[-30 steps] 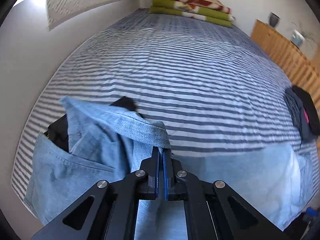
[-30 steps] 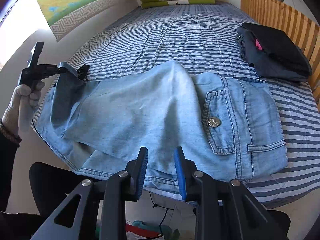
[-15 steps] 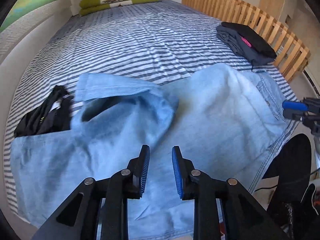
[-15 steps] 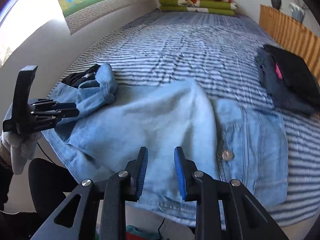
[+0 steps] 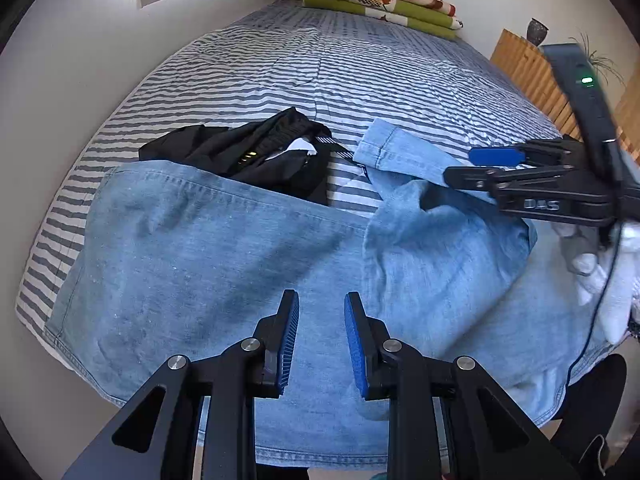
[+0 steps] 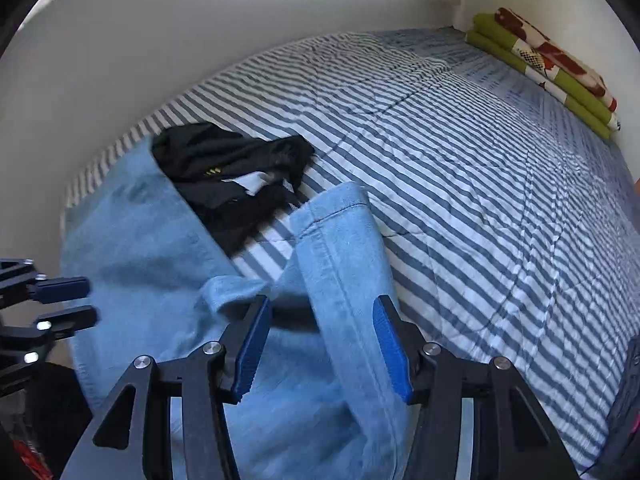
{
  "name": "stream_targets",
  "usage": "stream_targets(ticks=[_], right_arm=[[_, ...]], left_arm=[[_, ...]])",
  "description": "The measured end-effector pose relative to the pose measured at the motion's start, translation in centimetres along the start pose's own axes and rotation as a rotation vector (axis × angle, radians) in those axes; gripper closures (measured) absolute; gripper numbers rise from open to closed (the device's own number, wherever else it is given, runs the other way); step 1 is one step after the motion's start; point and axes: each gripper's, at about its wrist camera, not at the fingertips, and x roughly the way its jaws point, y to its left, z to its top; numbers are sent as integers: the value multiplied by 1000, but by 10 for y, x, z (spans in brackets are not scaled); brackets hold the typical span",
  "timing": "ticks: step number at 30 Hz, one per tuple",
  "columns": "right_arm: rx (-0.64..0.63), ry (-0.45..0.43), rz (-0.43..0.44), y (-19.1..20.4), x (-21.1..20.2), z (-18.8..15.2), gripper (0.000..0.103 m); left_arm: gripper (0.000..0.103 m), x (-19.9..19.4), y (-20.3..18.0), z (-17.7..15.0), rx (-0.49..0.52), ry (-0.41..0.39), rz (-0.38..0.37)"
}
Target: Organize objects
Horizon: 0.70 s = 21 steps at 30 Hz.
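Denim jeans sprawl across the lower frame on the striped bed — your right gripper is opening over the folded-back leg, your left gripper hangs parted and empty — so pinch the hem squarely.

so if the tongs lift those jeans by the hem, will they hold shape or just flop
Probably flop: the jeans already lie rumpled, one leg folded back on itself. They look like thick denim, so likely heavyish and inclined to drag along the striped bedcover. The black garment tucked partly beneath may shift too.
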Motion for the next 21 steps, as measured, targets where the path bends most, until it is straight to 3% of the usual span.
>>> stream_targets(ticks=[3,5,6,7,11,12,14,17,19,21], right_arm=[[7,76,-36,-13,33,7,55],[89,89,51,-37,33,2,72],[159,101,120,-52,32,0,95],[248,103,205,-68,30,-6,101],[499,51,399,-124,12,-42,102],[517,39,402,-130,6,-50,102],[470,9,329,-131,-9,-59,98],[302,-13,257,-102,-31,-58,91],[130,-35,200,-70,-41,-52,59],[-46,-61,118,-36,-44,-49,52]], left_arm=[[78,3,5,2,-7,-1,-4],[78,10,9,6,-1,6,1],[78,13,10,9,0,11,-5],[78,16,10,12,3,14,-13],[78,31,2,36,27,13,-31],[78,38,-1,46,29,20,-45],[78,57,-10,64,29,46,-81],[78,84,-28,87,74,50,14],[78,95,-31,97,49,68,-28],[78,102,-35,102,34,77,-55]])
